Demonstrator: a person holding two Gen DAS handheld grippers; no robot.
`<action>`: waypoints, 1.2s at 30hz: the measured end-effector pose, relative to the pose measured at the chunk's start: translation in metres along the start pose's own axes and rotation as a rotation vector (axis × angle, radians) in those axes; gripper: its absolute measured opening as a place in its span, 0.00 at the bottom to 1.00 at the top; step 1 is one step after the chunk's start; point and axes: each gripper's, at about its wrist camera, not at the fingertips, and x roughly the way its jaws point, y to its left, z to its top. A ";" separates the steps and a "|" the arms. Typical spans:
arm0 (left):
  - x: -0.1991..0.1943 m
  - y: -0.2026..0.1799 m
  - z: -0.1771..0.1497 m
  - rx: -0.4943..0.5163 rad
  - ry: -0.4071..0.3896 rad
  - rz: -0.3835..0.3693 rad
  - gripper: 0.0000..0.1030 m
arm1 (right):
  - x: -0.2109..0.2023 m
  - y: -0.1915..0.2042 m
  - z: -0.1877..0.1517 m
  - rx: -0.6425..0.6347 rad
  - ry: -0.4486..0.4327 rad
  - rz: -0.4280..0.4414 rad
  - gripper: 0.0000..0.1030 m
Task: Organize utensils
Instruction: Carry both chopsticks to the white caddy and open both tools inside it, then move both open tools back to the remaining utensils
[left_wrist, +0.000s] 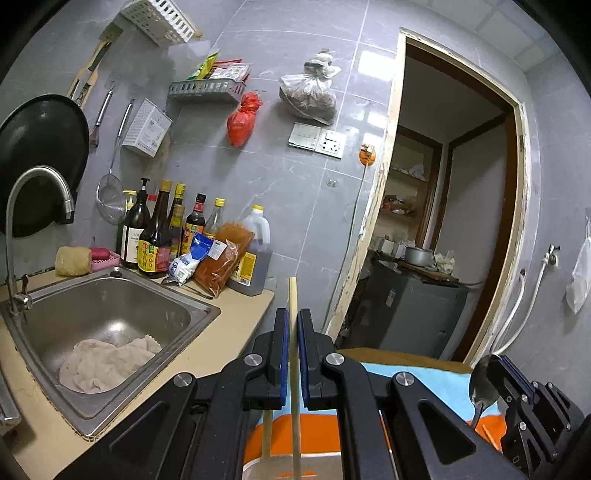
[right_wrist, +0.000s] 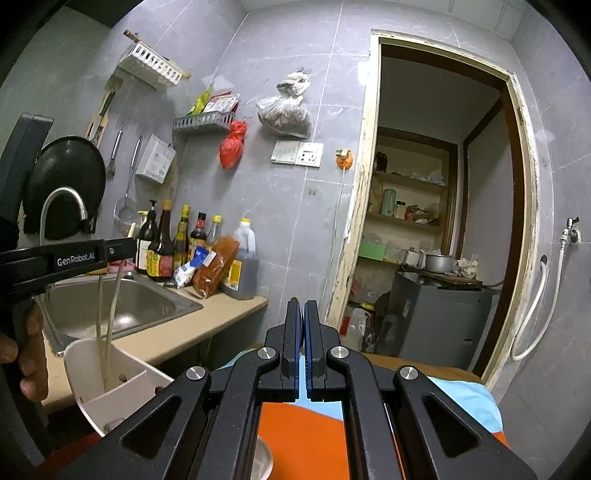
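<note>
My left gripper (left_wrist: 293, 314) is shut on pale wooden chopsticks (left_wrist: 294, 362) that stand upright between its blue pads. In the right wrist view the left gripper (right_wrist: 125, 251) sits at the left, and two chopsticks (right_wrist: 110, 317) hang from it. Their lower ends are inside a compartment of the white utensil holder (right_wrist: 122, 384). My right gripper (right_wrist: 303, 306) is shut. In the left wrist view the right gripper (left_wrist: 496, 363) holds a metal spoon (left_wrist: 482, 384) at its tips, bowl up and handle down, to the right of the holder.
A steel sink (left_wrist: 207, 310) with a crumpled cloth (left_wrist: 107, 362) lies to the left, its faucet (left_wrist: 33, 184) behind it. Sauce bottles (left_wrist: 155, 236) line the counter's back. An orange and blue cloth (right_wrist: 306, 435) covers the surface below. A doorway (right_wrist: 443, 221) opens on the right.
</note>
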 end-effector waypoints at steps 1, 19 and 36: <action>0.000 0.000 -0.001 0.002 0.002 0.001 0.05 | 0.000 0.000 -0.002 0.000 0.004 0.003 0.02; 0.001 0.008 0.000 -0.017 0.109 -0.062 0.05 | 0.003 -0.009 -0.010 0.066 0.076 0.077 0.03; -0.018 -0.002 0.013 -0.032 0.181 -0.099 0.47 | -0.012 -0.035 -0.005 0.195 0.131 0.139 0.28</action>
